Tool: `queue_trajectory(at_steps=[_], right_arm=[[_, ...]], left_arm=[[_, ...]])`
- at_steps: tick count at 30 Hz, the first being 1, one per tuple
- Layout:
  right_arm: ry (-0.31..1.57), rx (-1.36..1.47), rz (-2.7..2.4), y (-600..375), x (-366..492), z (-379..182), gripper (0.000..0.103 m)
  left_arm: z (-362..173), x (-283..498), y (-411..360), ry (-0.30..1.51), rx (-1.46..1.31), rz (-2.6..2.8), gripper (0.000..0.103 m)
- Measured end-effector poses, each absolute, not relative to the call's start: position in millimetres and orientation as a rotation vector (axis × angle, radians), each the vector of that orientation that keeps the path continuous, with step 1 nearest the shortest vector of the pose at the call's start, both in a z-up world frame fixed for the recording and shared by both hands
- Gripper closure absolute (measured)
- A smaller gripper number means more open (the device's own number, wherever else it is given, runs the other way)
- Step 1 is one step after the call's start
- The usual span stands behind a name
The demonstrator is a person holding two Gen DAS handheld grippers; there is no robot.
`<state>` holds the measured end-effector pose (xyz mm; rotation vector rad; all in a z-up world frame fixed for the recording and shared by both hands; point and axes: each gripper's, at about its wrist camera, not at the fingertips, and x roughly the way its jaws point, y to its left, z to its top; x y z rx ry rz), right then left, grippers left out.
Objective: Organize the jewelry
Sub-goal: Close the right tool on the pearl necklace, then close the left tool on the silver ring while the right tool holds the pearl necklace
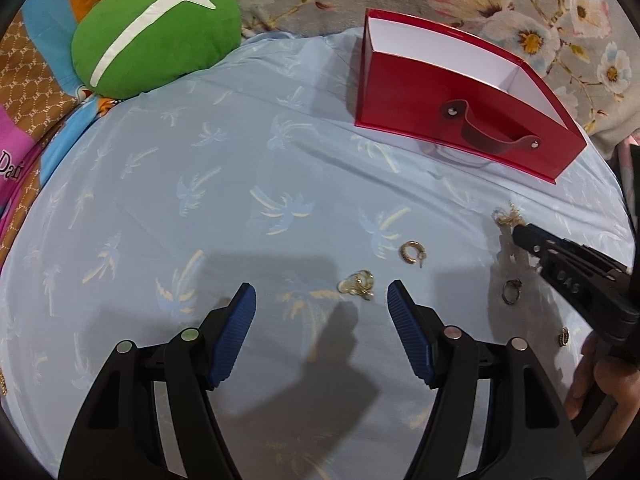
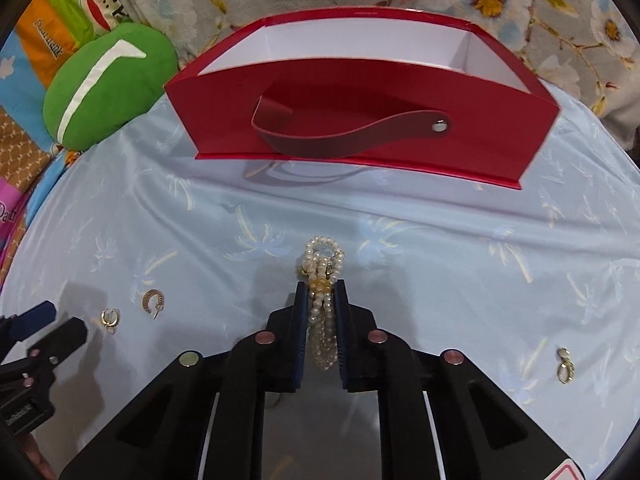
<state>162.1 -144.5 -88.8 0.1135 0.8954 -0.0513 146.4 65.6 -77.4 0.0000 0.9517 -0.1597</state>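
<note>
The right tongs (image 2: pixel 320 292) are clamped on a bunched pearl bracelet (image 2: pixel 320 264): the strands run up the narrow slot between the two pads, a gold clasp sits right at the fingertips, and a loop of pearls pokes out beyond them onto the pale blue palm-print sheet (image 2: pixel 440 240). The rest of the strand trails back between the pads toward the camera. Straight ahead of those tongs, well apart from the pearls, stands the open red box (image 2: pixel 360 92) with its white lining and dark strap handle (only one rivet of the strap shows in this view).

The left tongs (image 1: pixel 322 294) stand wide apart with nothing between the blue pads. A small gold cluster of rings (image 1: pixel 357 283) lies on the sheet just beyond the fingertips, in the gap but not touched by either pad. A gold hoop earring (image 1: pixel 412 253) lies a little farther out, toward the right pad's side. To the right, near the right tongs' black body, are a dark ring (image 1: pixel 512 291) and a small gold charm (image 1: pixel 564 337). In the right wrist view another gold charm (image 2: pixel 566 366) lies off to the right of the tongs, well apart from them.

A green cushion (image 1: pixel 156 32) rests at the sheet's far left edge, against a floral blanket (image 1: pixel 540 12).
</note>
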Motion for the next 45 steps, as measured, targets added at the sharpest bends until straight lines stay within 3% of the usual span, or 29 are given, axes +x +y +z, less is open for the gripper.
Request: queue_trajectory(at_steps=[15, 28, 32, 38, 45], right_arm=[[0.838, 0.19, -0.211, -222.4, 48.1, -54.6, 0.092], [0.842, 0.204, -0.17, -216.4, 38.9, -60.2, 0.092], [0.842, 0.218, -0.17, -221.0, 37.5, -61.7, 0.091], [0.843, 0.229, -0.163, -222.0, 38.8, -64.5, 0.092], [0.835, 0.228, -0.156, -221.7, 39.3, -62.6, 0.092]], left_arm=[[-70.2, 130.5, 28.6, 0.936, 0.034, -0.244, 0.037], [-91.1, 131.6, -67.6, 0.987, 0.112, -0.412, 0.037], [-97.9, 133.3, -69.5, 0.976, 0.14, -0.382, 0.053], [-98.5, 138.2, -63.6, 0.974, 0.126, -0.375, 0.1], [-89.9, 133.7, -55.0, 0.965, 0.093, -0.405, 0.103]])
